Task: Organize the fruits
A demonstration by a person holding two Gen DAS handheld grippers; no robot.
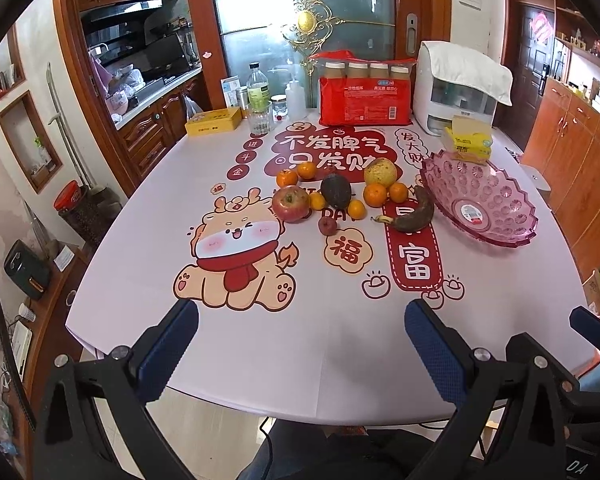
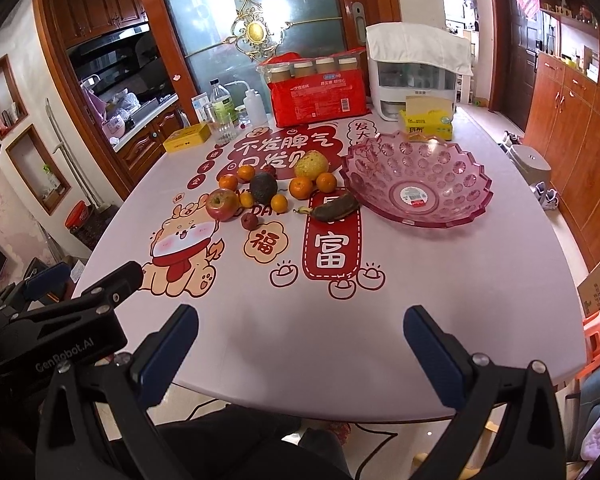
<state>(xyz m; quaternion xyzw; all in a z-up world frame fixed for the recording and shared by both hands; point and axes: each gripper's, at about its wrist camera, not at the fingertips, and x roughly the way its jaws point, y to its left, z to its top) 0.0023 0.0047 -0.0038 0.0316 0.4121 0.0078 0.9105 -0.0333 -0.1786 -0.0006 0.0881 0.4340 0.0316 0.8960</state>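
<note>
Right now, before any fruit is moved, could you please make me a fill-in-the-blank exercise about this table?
1. The pink glass bowl holds ____ fruit.
2. The blackened banana lies on the table between the bowl and the small dark ____ fruit.
3. The left gripper and the right gripper both have their jaws ____.
4. The dark avocado sits just to the right of the red ____.

Missing words: no; red; open; apple

Each black gripper (image 1: 302, 344) (image 2: 300, 344) carries blue textured pads (image 1: 436, 354), silver screws and white "GenRobot.AI" lettering.
</note>
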